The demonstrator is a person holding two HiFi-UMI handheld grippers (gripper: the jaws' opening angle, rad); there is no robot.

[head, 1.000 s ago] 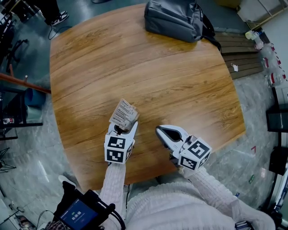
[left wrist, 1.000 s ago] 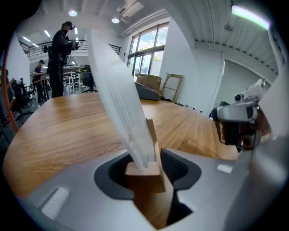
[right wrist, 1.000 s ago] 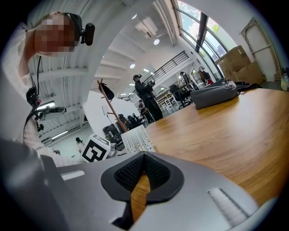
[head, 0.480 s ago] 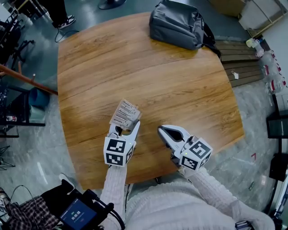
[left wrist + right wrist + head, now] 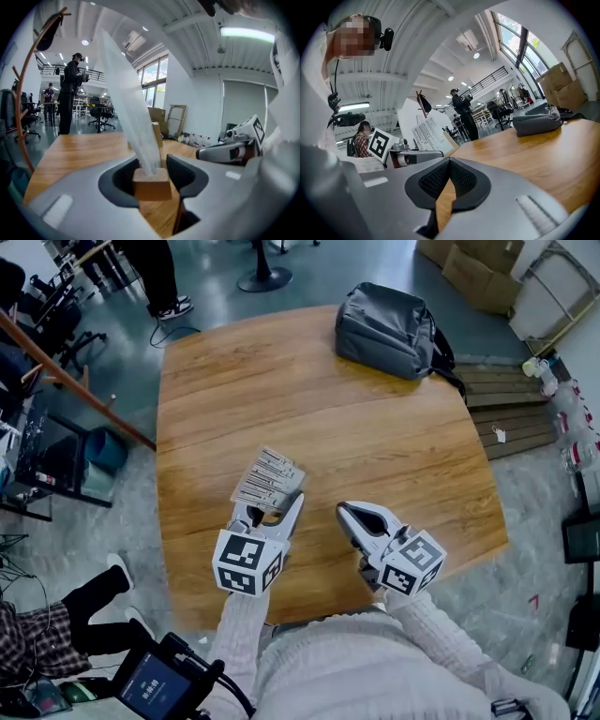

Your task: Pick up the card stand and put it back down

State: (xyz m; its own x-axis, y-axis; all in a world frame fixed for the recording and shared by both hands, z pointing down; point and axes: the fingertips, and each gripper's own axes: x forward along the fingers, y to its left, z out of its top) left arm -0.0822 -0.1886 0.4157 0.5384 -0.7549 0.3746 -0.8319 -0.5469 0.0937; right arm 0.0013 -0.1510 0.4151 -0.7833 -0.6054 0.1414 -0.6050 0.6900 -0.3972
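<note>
Both grippers sit over the near edge of the wooden table (image 5: pixel 375 437), just beside each other. Your left gripper (image 5: pixel 271 513) is clamped on the card stand (image 5: pixel 269 480), its pads pressed against either side of the small wooden base (image 5: pixel 151 183), and the printed card rises tilted from the slot. Whether the base touches the tabletop cannot be told. Your right gripper (image 5: pixel 348 514) is pinched together with nothing in it. A grey backpack (image 5: pixel 389 331) lies at the far edge, well apart.

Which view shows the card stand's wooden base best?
Left gripper view: the card stand's base sits close up between the jaws of the left gripper. Head view shows mainly its card from above; right gripper view, the card at a distance.
</note>
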